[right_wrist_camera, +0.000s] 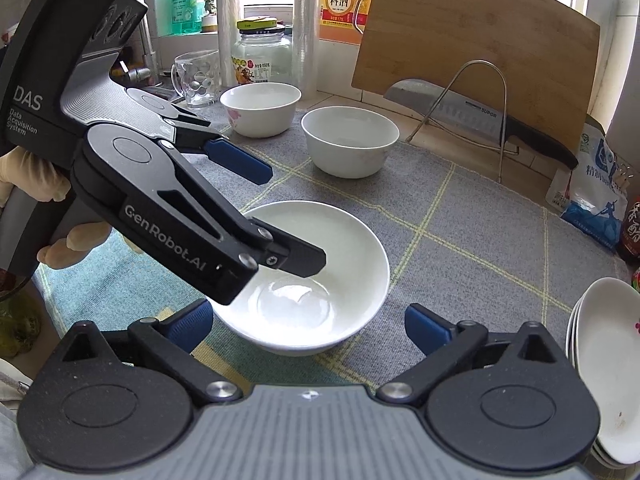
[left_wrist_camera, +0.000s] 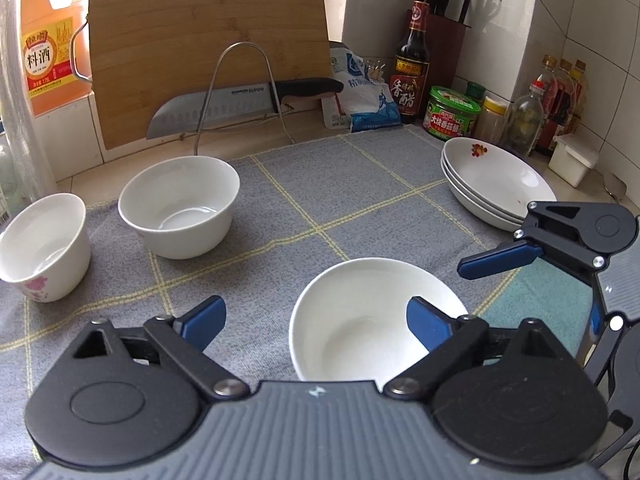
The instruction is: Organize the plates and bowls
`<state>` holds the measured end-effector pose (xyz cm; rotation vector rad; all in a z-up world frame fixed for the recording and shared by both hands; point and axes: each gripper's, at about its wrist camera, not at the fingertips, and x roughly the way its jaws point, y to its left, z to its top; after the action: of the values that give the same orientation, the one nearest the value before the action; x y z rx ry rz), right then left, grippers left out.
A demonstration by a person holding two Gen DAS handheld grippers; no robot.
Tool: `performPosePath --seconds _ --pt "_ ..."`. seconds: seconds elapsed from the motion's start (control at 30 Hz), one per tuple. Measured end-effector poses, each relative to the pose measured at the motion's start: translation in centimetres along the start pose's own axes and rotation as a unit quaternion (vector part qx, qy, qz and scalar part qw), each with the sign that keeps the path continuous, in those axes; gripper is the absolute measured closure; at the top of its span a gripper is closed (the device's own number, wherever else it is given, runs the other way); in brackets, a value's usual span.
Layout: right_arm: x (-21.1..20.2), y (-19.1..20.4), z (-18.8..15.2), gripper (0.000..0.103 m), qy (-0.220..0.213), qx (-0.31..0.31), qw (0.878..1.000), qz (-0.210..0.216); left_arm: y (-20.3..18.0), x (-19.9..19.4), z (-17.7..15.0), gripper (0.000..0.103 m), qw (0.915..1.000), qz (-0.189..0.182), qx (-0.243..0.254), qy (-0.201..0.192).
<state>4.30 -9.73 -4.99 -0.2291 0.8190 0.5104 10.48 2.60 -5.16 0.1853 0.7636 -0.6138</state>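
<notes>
A plain white bowl (left_wrist_camera: 360, 332) (right_wrist_camera: 320, 280) stands on the grey checked cloth (left_wrist_camera: 320, 200). My left gripper (left_wrist_camera: 316, 322) (right_wrist_camera: 292, 216) is open astride the bowl's rim: one finger reaches inside, the other stays outside, and neither pad presses. My right gripper (right_wrist_camera: 308, 328) is open too, its blue pads (right_wrist_camera: 424, 328) flanking the bowl's near side without touching; it shows at the right edge of the left wrist view (left_wrist_camera: 560, 240). Further back stand another white bowl (left_wrist_camera: 180, 208) (right_wrist_camera: 350, 140) and a flowered bowl (left_wrist_camera: 40, 248) (right_wrist_camera: 260, 108). A stack of shallow plates (left_wrist_camera: 496, 184) (right_wrist_camera: 604, 360) sits at the right.
A wooden cutting board (left_wrist_camera: 208, 48) leans on the back wall, with a knife (left_wrist_camera: 224, 106) on a wire rack before it. Bottles, a green jar (left_wrist_camera: 452, 112) and a salt bag (left_wrist_camera: 368, 96) crowd the back right. A glass mug (right_wrist_camera: 198, 78) stands near the sink. A gloved hand (right_wrist_camera: 36, 184) holds the left gripper.
</notes>
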Motion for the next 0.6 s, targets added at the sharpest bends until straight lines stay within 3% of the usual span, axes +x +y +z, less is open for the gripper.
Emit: performPosePath --seconds 0.43,0.6 --pt "1.0 -1.4 4.1 0.000 -0.035 -0.032 0.999 0.006 4.9 -1.2 3.3 0.005 0.9947 0.092 0.035 -0.031" --pt "2.8 -2.3 5.9 0.000 -0.036 -0.059 0.998 0.004 7.2 0.0 4.8 0.005 0.9941 0.103 0.024 -0.023"
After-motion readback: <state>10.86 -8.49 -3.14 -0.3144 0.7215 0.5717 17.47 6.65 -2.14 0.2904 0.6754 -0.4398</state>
